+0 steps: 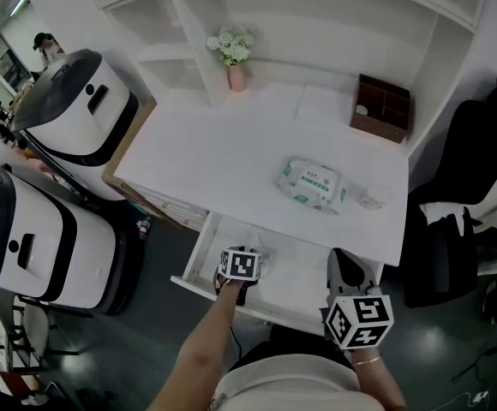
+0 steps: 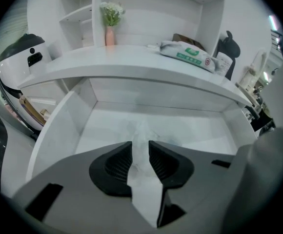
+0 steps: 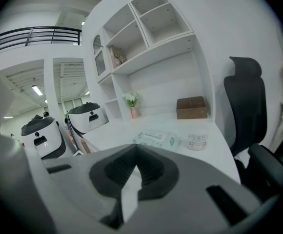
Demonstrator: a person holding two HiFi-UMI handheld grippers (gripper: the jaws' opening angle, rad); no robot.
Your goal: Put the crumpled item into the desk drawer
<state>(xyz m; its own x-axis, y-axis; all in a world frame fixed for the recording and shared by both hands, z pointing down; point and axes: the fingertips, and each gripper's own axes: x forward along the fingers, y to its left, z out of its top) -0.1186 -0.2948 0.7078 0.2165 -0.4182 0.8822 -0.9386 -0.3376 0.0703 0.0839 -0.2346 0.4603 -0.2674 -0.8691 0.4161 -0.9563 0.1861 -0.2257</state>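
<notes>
The desk drawer (image 1: 308,274) stands pulled out under the white desk (image 1: 231,157). A white crumpled item (image 1: 262,249) lies on the drawer floor near its left end. My left gripper (image 1: 250,255) hangs inside the drawer right over it. In the left gripper view the crumpled item (image 2: 142,130) shows in the gap of the left gripper (image 2: 140,149); the jaws stand apart and the pads do not press on it. My right gripper (image 1: 344,268) is held at the drawer's right front corner. The right gripper (image 3: 136,161) is shut and holds nothing.
A pack of wet wipes (image 1: 311,184) and a small cup (image 1: 371,198) lie on the desk. At the back are a brown box (image 1: 381,108) and a flower vase (image 1: 234,60). A black chair (image 1: 467,221) is at right; two white machines (image 1: 77,105) at left.
</notes>
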